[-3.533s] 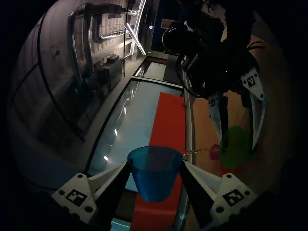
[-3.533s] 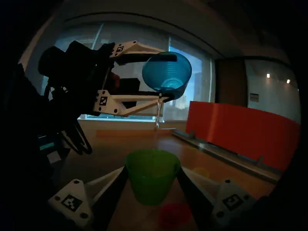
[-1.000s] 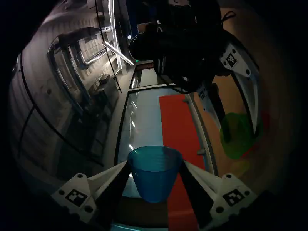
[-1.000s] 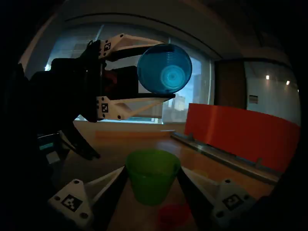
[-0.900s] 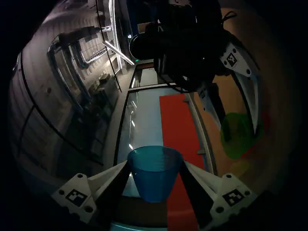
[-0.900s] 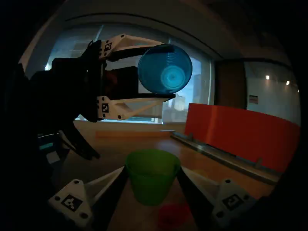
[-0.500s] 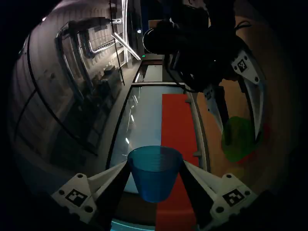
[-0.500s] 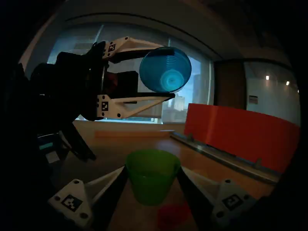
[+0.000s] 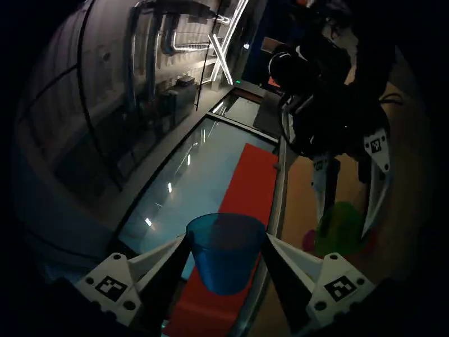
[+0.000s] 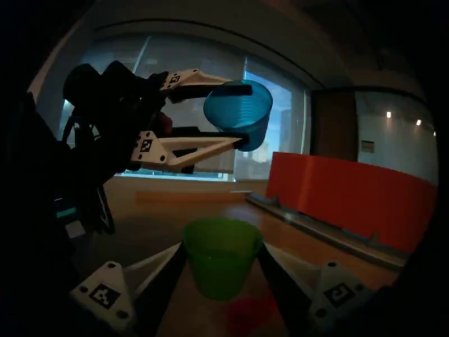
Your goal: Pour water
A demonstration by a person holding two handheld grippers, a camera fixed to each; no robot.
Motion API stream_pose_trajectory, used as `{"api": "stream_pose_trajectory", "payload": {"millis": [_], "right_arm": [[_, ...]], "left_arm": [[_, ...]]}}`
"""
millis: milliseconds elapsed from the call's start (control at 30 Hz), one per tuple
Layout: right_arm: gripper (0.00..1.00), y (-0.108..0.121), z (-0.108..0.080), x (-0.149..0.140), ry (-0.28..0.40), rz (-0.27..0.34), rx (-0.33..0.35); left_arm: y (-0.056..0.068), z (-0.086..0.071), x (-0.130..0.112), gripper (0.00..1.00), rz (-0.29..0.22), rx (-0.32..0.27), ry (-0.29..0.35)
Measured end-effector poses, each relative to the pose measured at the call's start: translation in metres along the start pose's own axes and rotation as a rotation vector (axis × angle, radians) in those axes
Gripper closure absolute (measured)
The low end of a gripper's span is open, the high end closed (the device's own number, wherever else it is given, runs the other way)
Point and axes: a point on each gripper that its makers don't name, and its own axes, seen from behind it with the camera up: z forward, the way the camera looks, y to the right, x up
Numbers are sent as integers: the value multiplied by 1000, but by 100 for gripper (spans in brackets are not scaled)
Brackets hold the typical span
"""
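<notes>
Blue cup [image 10: 238, 121] tilted aloft, green cup [image 10: 222, 255] upright

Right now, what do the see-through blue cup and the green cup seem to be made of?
The translucent blue tapered cup looks like thin, smooth plastic: light passes through its wall, which bears faint rings. The translucent green tapered cup looks the same, its rim glowing. Tinted glass cannot be ruled out.

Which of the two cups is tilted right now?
The blue cup, held high and tipped in the left gripper; the green cup is upright, lower, in the right gripper.
</notes>
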Motion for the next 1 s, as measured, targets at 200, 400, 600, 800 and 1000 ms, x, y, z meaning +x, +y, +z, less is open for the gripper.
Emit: {"api": "stream_pose_trajectory", "payload": {"millis": [200, 400, 600, 800, 1000], "right_arm": [[10, 1, -1, 1, 1, -4, -7], [10, 2, -3, 4, 7, -5, -14], [11, 2, -4, 9, 17, -8, -16], [11, 3, -5, 12, 21, -14, -22], [10, 4, -8, 15, 30, -14, -29]], "left_arm": [[-2, -1, 1, 15, -149, -9, 12], [-7, -3, -7, 15, -306, 0, -6], [-5, -1, -11, 14, -526, -23, -6], [-10, -1, -15, 15, -689, -31, -3], [-9, 4, -18, 15, -879, -51, -5]]}}
